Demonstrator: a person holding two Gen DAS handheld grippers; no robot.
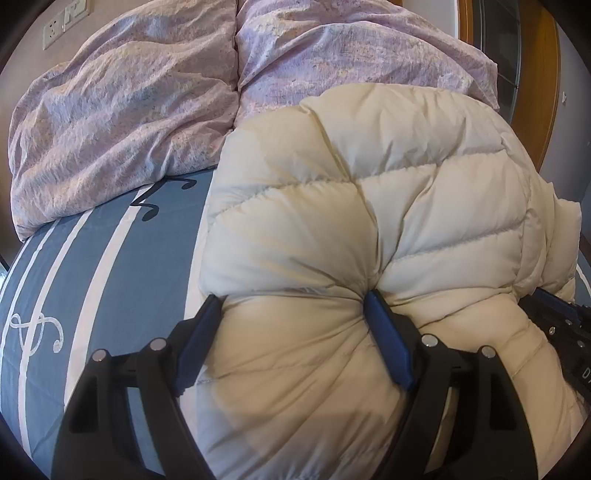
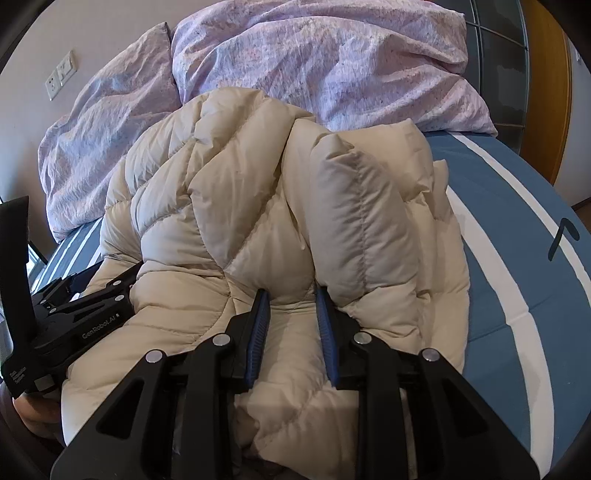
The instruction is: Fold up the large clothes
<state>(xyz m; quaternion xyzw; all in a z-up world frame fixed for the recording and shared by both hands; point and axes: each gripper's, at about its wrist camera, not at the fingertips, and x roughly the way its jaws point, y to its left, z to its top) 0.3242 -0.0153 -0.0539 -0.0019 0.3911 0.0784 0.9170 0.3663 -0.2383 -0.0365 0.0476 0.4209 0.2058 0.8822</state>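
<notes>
Cream puffer jacket (image 1: 369,229) lies bunched on the bed, on a blue sheet with white stripes (image 1: 110,266), its far edge against the rumpled pink duvet (image 1: 122,110). Wall sockets (image 1: 62,26) at top left, wooden door frame (image 1: 550,74) at right.

Left gripper (image 1: 291,306): jaws stand wide with a thick bulge of the jacket's near edge filling the gap. Right blue finger pad (image 1: 388,343) digs into a seam pucker, left pad (image 1: 199,339) sits at the jacket's left border against the fabric; reads as a wide grip on the jacket.

Right gripper (image 2: 291,299): jaws narrow, 2 blue pads close together, a flattened fold of jacket (image 2: 229,206) lies between them. Cannot tell if the pads actually press it; gap shows on both sides. An upright puffy fold rises just beyond the right pad.

In the right wrist view the left gripper's black body shows at lower left, touching the jacket's side.
</notes>
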